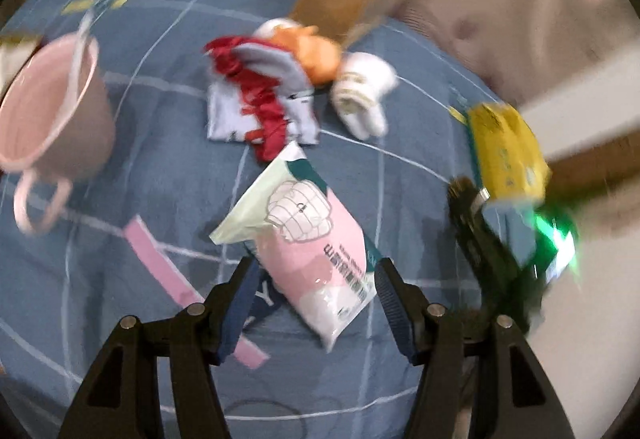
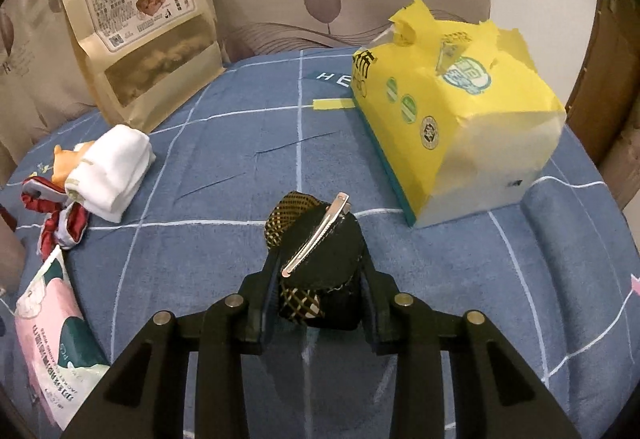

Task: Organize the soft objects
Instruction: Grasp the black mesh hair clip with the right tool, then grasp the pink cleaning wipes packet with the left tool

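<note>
Covering the bed, a blue grid-lined sheet carries everything. Near its far right edge sits a yellow tissue box; a pink basket lies tipped at the left edge. Mid-bed lies a pink wipes pack — the left gripper hangs over it, jaws spread. The right gripper pinches a black hair clip.
</note>
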The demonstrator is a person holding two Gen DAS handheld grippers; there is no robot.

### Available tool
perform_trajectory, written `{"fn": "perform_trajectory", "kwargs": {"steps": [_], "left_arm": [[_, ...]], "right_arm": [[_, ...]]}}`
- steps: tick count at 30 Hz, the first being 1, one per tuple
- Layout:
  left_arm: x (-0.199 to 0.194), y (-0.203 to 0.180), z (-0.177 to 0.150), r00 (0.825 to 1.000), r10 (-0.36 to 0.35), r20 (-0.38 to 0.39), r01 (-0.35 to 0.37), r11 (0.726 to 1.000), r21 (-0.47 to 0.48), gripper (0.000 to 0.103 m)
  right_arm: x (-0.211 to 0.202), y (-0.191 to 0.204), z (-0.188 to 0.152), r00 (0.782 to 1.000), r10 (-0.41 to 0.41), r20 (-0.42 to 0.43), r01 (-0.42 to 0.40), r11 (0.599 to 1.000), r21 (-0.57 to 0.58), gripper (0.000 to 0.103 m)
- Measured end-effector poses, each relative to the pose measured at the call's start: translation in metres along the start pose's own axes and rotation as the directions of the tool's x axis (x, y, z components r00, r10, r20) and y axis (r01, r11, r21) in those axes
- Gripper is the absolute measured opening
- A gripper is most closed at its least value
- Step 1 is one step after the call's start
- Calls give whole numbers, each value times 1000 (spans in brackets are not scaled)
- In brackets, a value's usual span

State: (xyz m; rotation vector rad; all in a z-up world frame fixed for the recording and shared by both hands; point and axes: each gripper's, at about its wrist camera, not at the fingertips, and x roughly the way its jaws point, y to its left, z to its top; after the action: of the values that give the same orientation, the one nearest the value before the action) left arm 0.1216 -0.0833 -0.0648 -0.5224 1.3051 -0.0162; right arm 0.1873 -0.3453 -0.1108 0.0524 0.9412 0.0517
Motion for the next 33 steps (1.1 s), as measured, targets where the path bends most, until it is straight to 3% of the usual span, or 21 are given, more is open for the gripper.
{"fn": "perform_trajectory", "kwargs": {"steps": [3,8,11,16,21,27,33], "left_arm": [[11,-3,-2,999,44,-2,-44,988,-148,62],[26,-11,-10,994,106,26,-94,952,-291,63],[33,-23,-13,987,154,43,-133,941,-311,68],[47,-30,-15,954,285,92,-240,912,-332,69],[61,-24,-19,955,278,107,-221,902,-372,79],[79,-43,-15,928,357,110,-332,923,-197,82],[77,-40,-8,954,274,119,-274,962,-12,66]], "right_arm": [[3,-5,2,1000,21,2,-21,1000,16,32],[0,-14,1,997,80,11,-80,995,61,33],[0,-16,1,995,102,15,-102,992,75,34],[-1,-17,1,992,124,19,-125,988,90,35],[-2,-20,1,990,142,23,-144,984,105,36],[-3,-19,0,989,144,23,-146,984,105,37],[-4,-20,0,989,147,24,-148,983,107,37]]}}
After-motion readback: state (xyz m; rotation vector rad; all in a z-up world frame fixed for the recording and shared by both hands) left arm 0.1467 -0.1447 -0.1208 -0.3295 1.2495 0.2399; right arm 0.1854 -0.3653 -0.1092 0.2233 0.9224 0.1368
